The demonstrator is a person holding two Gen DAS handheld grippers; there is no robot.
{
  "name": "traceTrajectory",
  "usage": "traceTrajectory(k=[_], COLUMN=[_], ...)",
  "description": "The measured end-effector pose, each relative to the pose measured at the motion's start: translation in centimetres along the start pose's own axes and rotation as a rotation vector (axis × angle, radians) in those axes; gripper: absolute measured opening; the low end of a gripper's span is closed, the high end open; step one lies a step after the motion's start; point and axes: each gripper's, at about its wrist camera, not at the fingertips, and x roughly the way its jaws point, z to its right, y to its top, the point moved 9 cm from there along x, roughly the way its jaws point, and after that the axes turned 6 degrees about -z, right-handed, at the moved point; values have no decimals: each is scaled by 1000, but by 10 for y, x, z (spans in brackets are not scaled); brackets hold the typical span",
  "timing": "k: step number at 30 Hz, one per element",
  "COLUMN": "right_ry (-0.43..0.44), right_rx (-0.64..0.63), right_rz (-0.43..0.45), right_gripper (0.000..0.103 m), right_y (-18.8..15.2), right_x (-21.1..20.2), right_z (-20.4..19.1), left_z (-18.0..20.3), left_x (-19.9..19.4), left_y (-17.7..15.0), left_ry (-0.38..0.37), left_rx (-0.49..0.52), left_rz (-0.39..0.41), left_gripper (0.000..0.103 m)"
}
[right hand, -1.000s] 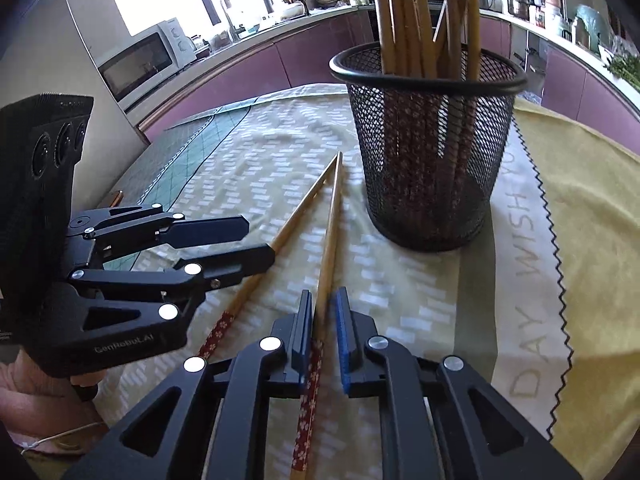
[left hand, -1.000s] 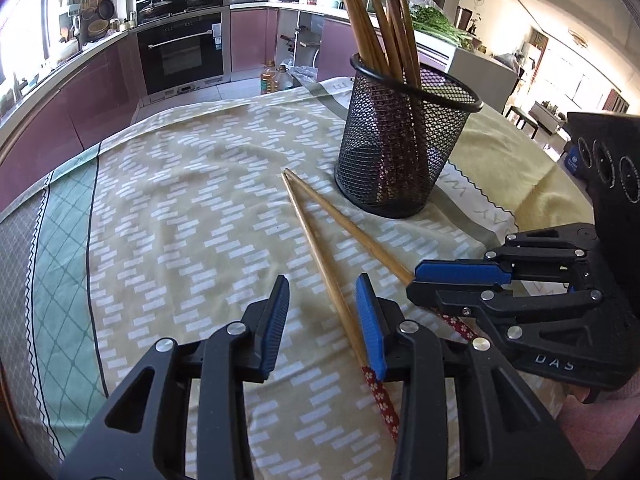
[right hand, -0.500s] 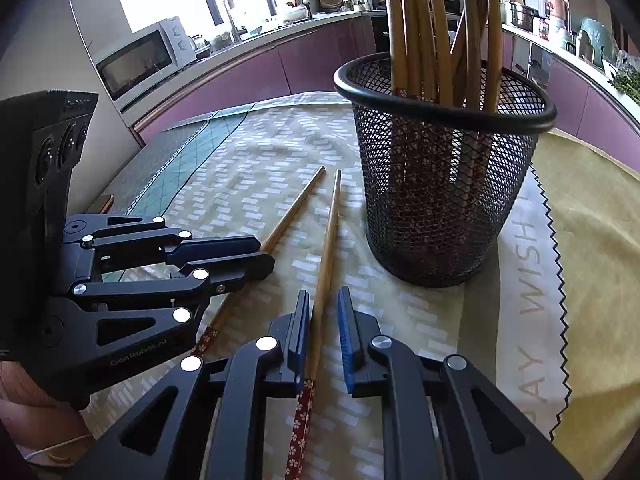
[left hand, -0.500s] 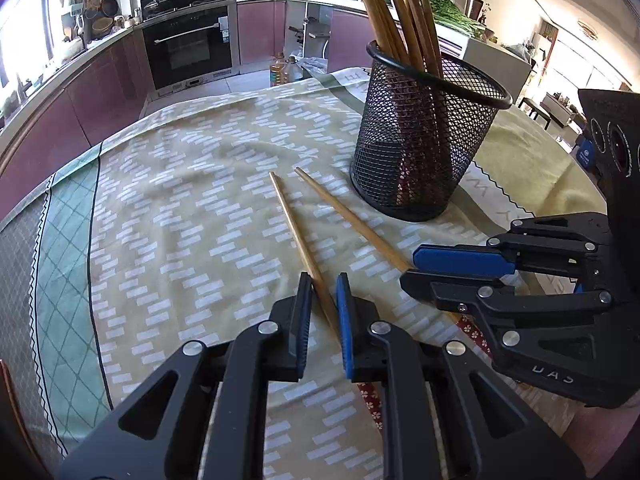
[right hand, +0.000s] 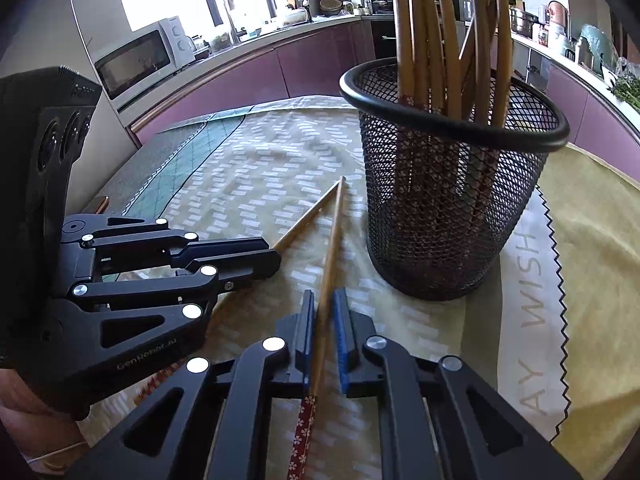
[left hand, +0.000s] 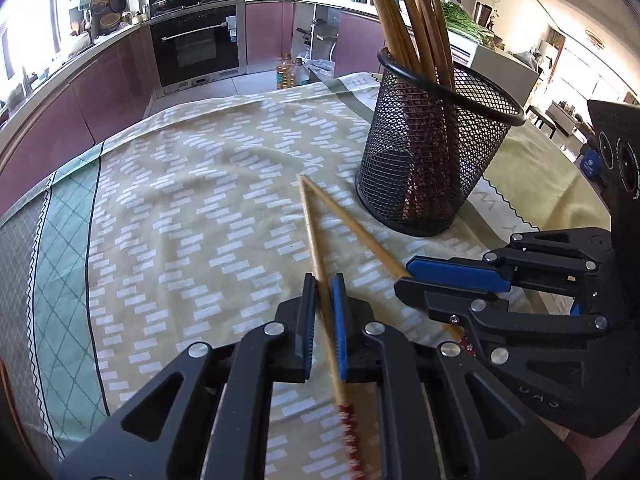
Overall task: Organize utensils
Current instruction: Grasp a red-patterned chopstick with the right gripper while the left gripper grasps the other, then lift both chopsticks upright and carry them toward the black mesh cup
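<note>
While closed on light, stiff, slippery bamboo chopsticks, left gripper and right gripper each pinch one shaft near its patterned end; mesh holder at two o'clock.

A holder is standing on the cloth, with a bundle of chopsticks leaning inside it. Seen from the left wrist, it is sitting at about one o'clock. Two chopsticks are lying on the cloth at about seven o'clock of the holder, tips seemingly touching. The left chopstick is running between the left gripper fingers; the right chopstick is running between the right gripper fingers. The right gripper is sitting at three o'clock of the left.
</note>
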Motion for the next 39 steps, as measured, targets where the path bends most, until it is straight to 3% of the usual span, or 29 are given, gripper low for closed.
traceTrajectory(k=[12,18,39], right_ry=[62,85,111], right_rx=[8,-18,-46], right_rz=[60,100,198], right_gripper=[6,6,6], right_y=[-1,1,13], right_x=[-28,-45,-84], right_z=[-1,-10,-27], left_z=[-2,-6,3], left_x=[-22,-40,-88], left_y=[-3,-4,-1], left_ry=[-20,-64,-131], left_rx=[-33,-57,-56], left_rz=[50,77,166], left_gripper=[7,7,7])
